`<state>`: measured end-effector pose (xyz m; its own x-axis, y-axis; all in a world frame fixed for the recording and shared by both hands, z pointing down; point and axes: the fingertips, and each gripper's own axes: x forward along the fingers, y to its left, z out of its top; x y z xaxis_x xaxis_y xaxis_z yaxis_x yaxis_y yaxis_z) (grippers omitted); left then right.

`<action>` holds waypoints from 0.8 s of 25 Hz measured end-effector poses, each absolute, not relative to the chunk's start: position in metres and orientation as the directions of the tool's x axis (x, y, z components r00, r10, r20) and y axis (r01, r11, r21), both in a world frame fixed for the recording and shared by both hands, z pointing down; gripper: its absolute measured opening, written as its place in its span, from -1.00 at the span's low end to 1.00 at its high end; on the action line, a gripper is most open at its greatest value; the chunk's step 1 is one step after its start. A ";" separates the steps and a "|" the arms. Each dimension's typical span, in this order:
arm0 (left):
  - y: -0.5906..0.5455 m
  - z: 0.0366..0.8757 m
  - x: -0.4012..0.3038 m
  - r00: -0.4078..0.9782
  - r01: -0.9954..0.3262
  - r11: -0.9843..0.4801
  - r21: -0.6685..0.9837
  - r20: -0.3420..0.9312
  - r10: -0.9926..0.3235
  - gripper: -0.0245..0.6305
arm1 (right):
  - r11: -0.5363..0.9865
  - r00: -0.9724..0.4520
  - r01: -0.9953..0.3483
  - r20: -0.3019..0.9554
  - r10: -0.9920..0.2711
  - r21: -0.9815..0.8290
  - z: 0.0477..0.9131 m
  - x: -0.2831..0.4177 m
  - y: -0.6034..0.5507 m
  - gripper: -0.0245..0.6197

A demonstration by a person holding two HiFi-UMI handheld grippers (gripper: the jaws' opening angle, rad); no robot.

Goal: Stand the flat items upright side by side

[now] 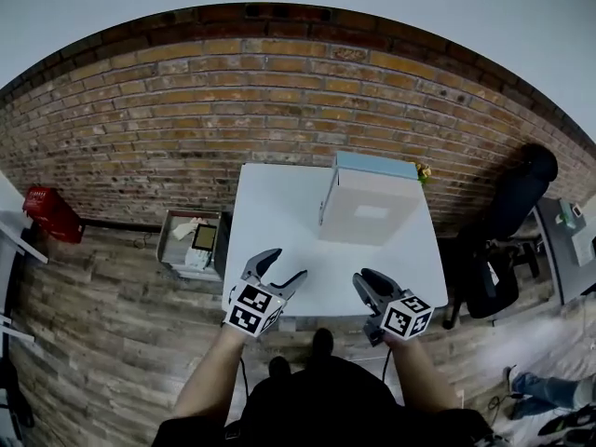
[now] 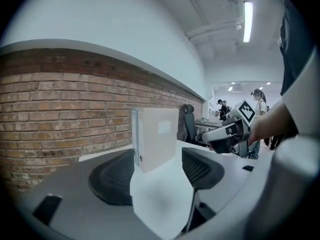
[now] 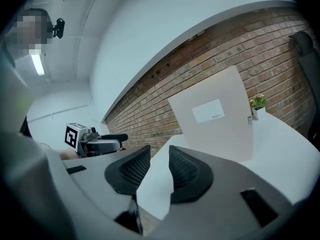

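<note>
left gripper (image 1: pixel 284 264) (image 2: pixel 159 176): jaws well apart, nothing between them; right gripper (image 1: pixel 365 279) (image 3: pixel 159 166): jaws drawn close with a narrow gap, also empty, both held over the near edge of the white table (image 1: pixel 279 212) at lower centre of the head view. the upright white binder (image 1: pixel 371 208) (image 2: pixel 155 139) (image 3: pixel 215 116) stands on the table's far right part, just right of frame centre, well apart from both grippers. a small potted plant (image 1: pixel 424 170) (image 3: pixel 258 103) sits just behind it, before the brick wall (image 1: pixel 186 110).
</note>
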<state>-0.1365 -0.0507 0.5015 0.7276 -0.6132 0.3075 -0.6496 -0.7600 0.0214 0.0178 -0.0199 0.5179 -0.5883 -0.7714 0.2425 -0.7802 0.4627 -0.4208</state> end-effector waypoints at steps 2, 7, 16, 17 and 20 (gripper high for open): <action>-0.039 0.507 -0.137 0.748 -0.637 -0.767 0.071 0.296 -0.594 0.04 | 0.474 -0.588 -0.791 0.270 -0.762 -0.387 0.519 0.007 -0.008 -0.60; -0.024 0.511 -0.143 0.767 -0.629 -0.766 0.134 0.266 -0.584 -0.07 | 0.516 -0.581 -0.814 0.339 -0.740 -0.267 0.521 -0.012 0.006 -0.88; -0.046 0.482 -0.149 0.721 -0.672 -0.741 0.021 0.249 -0.647 -0.65 | 0.537 -0.554 -0.831 0.304 -0.775 -0.147 0.500 0.001 -0.009 -0.88; -0.051 0.475 -0.148 0.715 -0.678 -0.735 0.009 0.240 -0.656 -0.72 | 0.543 -0.544 -0.834 0.307 -0.781 -0.097 0.497 0.007 -0.013 -0.88; -0.069 0.453 -0.144 0.679 -0.714 -0.700 -0.017 0.229 -0.698 -0.77 | 0.543 -0.521 -0.840 0.287 -0.804 -0.003 0.481 0.032 -0.027 -0.88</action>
<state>-0.1435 -0.0689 0.4532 0.6786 -0.6978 0.2295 -0.7139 -0.7000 -0.0174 0.0322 -0.0268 0.4812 -0.5210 -0.8037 0.2875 -0.8396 0.5433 -0.0028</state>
